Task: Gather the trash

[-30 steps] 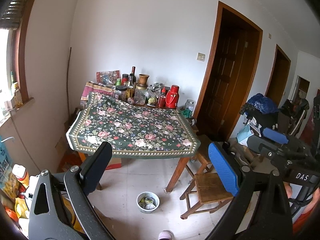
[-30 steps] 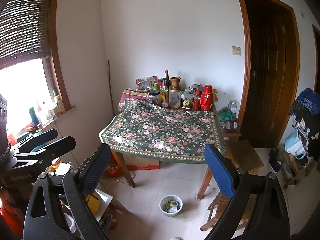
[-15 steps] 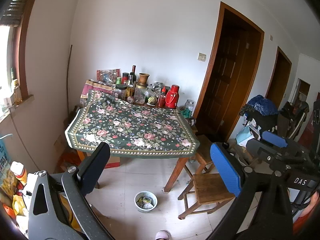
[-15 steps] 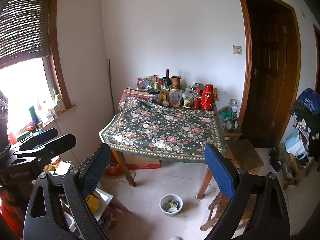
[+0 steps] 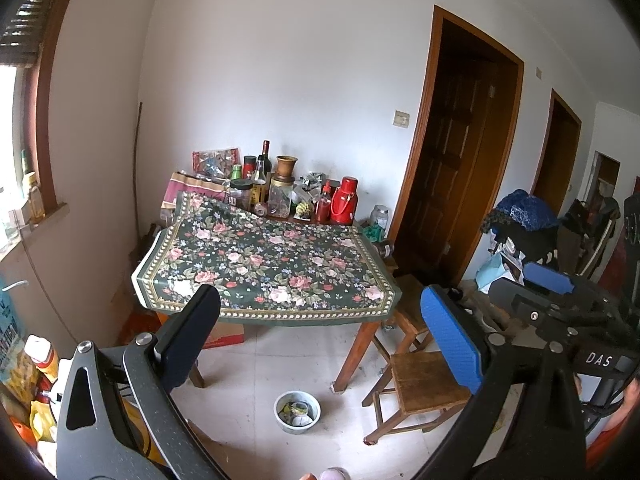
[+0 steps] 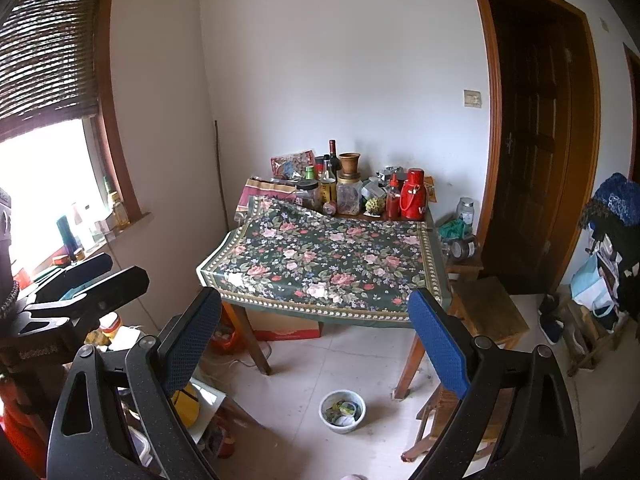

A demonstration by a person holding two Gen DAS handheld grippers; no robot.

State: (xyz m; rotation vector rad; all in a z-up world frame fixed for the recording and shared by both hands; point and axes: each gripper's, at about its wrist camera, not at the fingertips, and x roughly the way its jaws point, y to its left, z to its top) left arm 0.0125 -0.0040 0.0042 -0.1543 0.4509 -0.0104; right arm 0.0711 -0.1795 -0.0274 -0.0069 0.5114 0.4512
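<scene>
A small white bowl (image 5: 297, 412) with scraps in it stands on the tiled floor in front of the table; it also shows in the right wrist view (image 6: 342, 411). My left gripper (image 5: 320, 344) is open and empty, held high and well back from the bowl. My right gripper (image 6: 316, 344) is open and empty, also far from the bowl. Each gripper shows in the other's view: the right gripper (image 5: 560, 304) at the right edge, the left gripper (image 6: 80, 280) at the left edge.
A table with a floral cloth (image 5: 264, 264) holds bottles, jars and a red thermos (image 5: 345, 201) along the wall. Wooden stools (image 5: 424, 384) stand at its right. A cardboard box (image 6: 288, 330) lies under it. Clutter (image 5: 36, 392) fills the left corner. Dark doors (image 6: 532, 152) at right.
Both grippers have drifted slightly; the table and bowl sit a little differently in the left view. Both stay open and empty.
</scene>
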